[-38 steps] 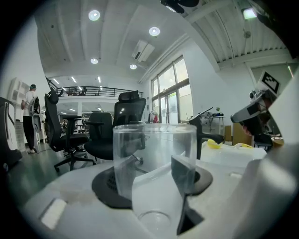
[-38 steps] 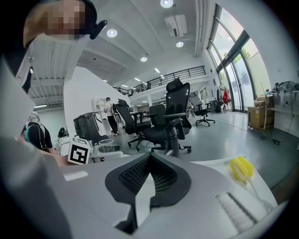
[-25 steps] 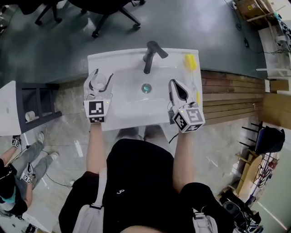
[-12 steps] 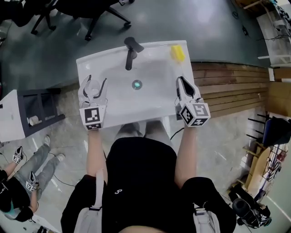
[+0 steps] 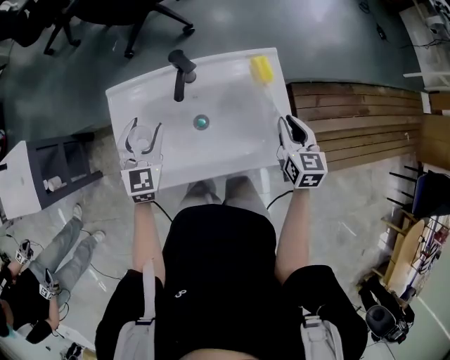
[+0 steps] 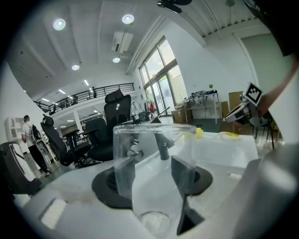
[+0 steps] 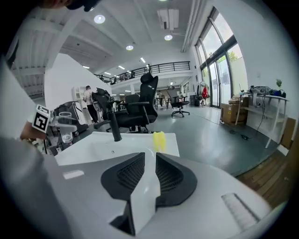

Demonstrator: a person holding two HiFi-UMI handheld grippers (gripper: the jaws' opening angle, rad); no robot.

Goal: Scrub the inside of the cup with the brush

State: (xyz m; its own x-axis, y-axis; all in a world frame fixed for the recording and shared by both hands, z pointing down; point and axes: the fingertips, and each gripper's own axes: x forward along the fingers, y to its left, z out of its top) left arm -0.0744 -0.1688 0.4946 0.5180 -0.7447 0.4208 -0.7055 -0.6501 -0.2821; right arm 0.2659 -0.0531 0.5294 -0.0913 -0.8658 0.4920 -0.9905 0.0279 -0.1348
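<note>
Nearest to us, on our side of the sink (image 5: pixel 232 151), our two forearms reach out from a black top, one toward each of the sink's front corners.

Over the sink's left rim, the left gripper (image 5: pixel 143 144) is clamped on the cup (image 5: pixel 143 132). The left gripper view shows the clear cup standing upright between the two dark pads, which press its sides, with its open mouth up and its thick base low between the jaws.

At the sink's right front corner we hold the right gripper (image 5: pixel 290 126), pointing toward the far side of the sink. Its jaws have just been opening. In the right gripper view they stand a little apart with nothing between them, only the white rim showing through the gap.

Further in, the drain (image 5: pixel 202 121) sits in the middle of the basin. Beyond it, the black faucet (image 5: pixel 181 70) rises from the sink's far rim, left of centre.

The brush (image 5: pixel 261 68), yellow, lies on the sink's far right corner. It is well apart from both grippers and straight ahead of the right one.

Left of the sink stands a dark shelf unit (image 5: pixel 63 169), and right of it lies a strip of wooden planks (image 5: pixel 351 126). Past the sink's far edge, office chairs (image 5: pixel 133 14) stand on the grey floor.
</note>
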